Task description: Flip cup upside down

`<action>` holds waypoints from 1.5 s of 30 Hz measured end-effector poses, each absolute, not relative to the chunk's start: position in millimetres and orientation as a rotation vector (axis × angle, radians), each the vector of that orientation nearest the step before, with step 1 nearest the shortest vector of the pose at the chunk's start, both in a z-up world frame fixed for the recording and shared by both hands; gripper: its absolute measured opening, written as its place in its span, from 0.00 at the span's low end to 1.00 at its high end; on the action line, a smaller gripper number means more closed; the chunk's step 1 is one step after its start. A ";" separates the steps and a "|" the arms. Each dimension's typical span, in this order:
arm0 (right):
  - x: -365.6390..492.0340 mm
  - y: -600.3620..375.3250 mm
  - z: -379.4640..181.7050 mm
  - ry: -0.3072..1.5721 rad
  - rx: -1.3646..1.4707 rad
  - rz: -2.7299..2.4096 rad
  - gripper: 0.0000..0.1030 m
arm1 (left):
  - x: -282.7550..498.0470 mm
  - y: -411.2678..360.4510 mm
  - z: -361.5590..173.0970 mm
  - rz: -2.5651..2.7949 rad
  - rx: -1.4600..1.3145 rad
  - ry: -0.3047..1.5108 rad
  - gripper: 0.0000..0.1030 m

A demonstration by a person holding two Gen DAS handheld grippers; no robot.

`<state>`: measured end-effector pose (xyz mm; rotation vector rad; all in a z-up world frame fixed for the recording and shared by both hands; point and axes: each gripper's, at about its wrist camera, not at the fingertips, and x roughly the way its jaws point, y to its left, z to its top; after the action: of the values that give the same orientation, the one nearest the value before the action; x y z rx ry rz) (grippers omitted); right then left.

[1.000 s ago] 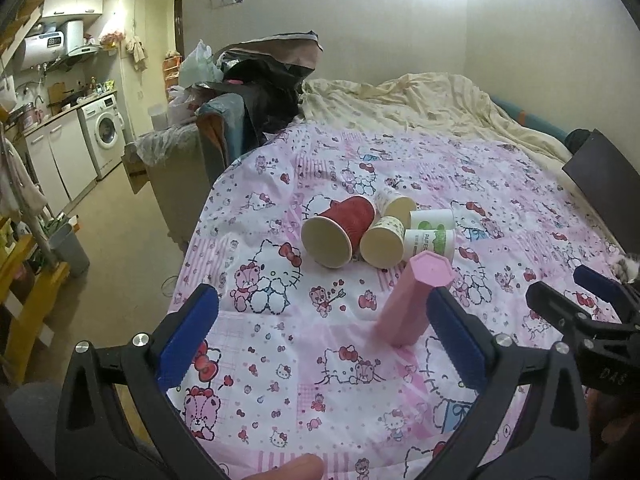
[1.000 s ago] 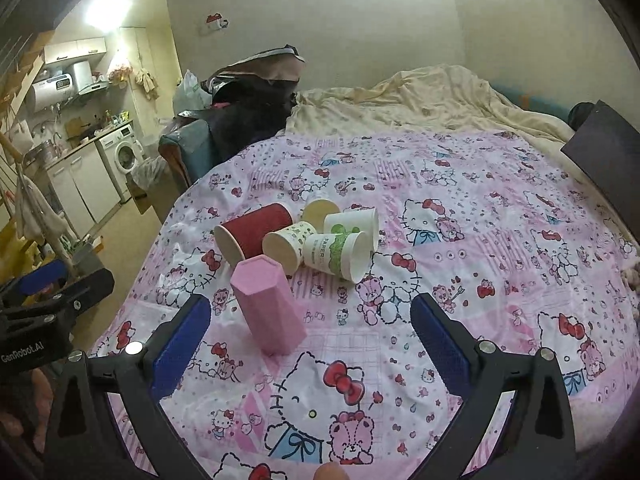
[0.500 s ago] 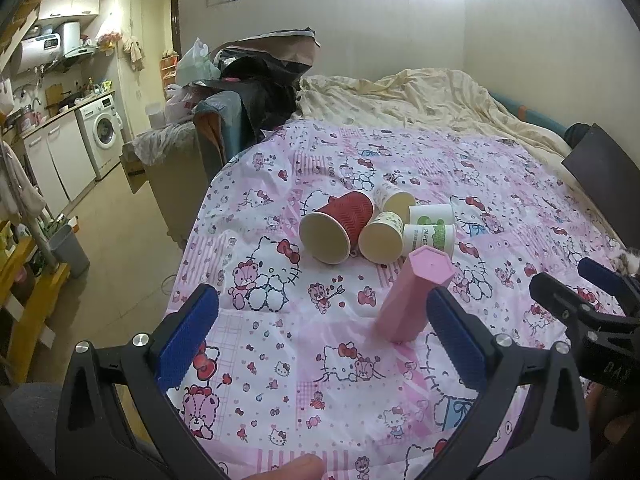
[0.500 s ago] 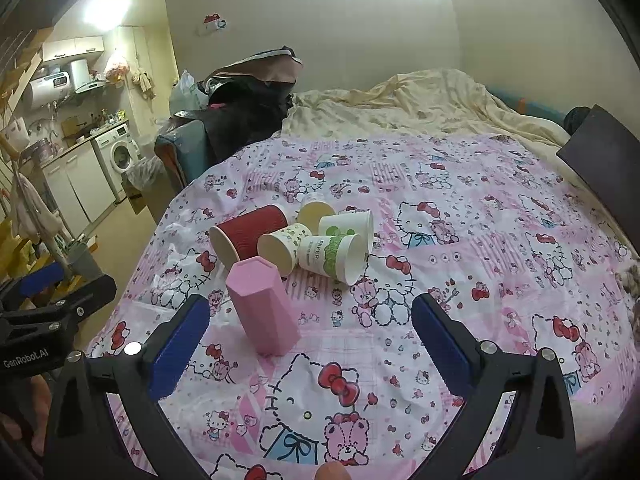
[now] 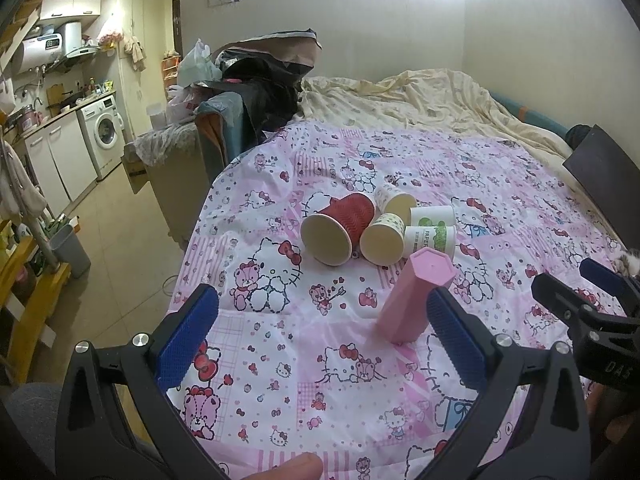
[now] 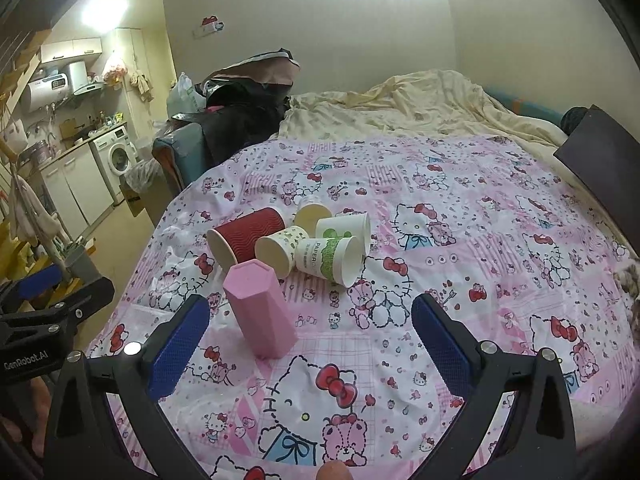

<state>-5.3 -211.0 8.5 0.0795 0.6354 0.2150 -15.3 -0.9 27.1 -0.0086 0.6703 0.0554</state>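
A pink hexagonal cup [image 5: 414, 294] stands upside down on the Hello Kitty bedspread [image 5: 280, 344]; it also shows in the right wrist view [image 6: 260, 314]. Behind it lies a cluster of tipped paper cups: a red ribbed cup [image 5: 338, 228] [image 6: 246, 238], a dotted cup [image 5: 384, 236] [image 6: 282, 250] and green-printed white cups [image 5: 430, 236] [image 6: 328, 260]. My left gripper [image 5: 320, 336] is open and empty in front of the cups. My right gripper [image 6: 308, 344] is open and empty, with the pink cup just inside its left finger.
A rumpled cream blanket [image 5: 420, 100] covers the far bed. A pile of bags and dark clothes [image 5: 256, 76] sits at the bed's far left corner. A dark board [image 5: 604, 168] leans at the right. The floor and kitchen units [image 5: 80, 152] lie left.
Both grippers have drifted back slightly from the cups. The cups have not moved.
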 end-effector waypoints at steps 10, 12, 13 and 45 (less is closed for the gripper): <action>-5.3 -210.7 8.7 0.636 0.080 0.216 1.00 | -15.5 -0.2 27.8 0.056 -0.008 0.670 1.00; -5.2 -210.5 8.6 0.635 0.079 0.216 1.00 | -15.6 -0.6 27.3 0.054 -0.008 0.671 1.00; -5.2 -210.5 8.6 0.636 0.078 0.215 1.00 | -15.5 -0.1 27.7 0.054 -0.009 0.673 1.00; -5.5 -209.9 7.9 0.634 0.072 0.219 1.00 | -15.3 3.6 27.0 0.051 0.001 0.660 1.00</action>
<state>-5.5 -209.9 7.9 0.0724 0.6344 0.2187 -15.3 3.6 27.0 0.0013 0.6604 0.0506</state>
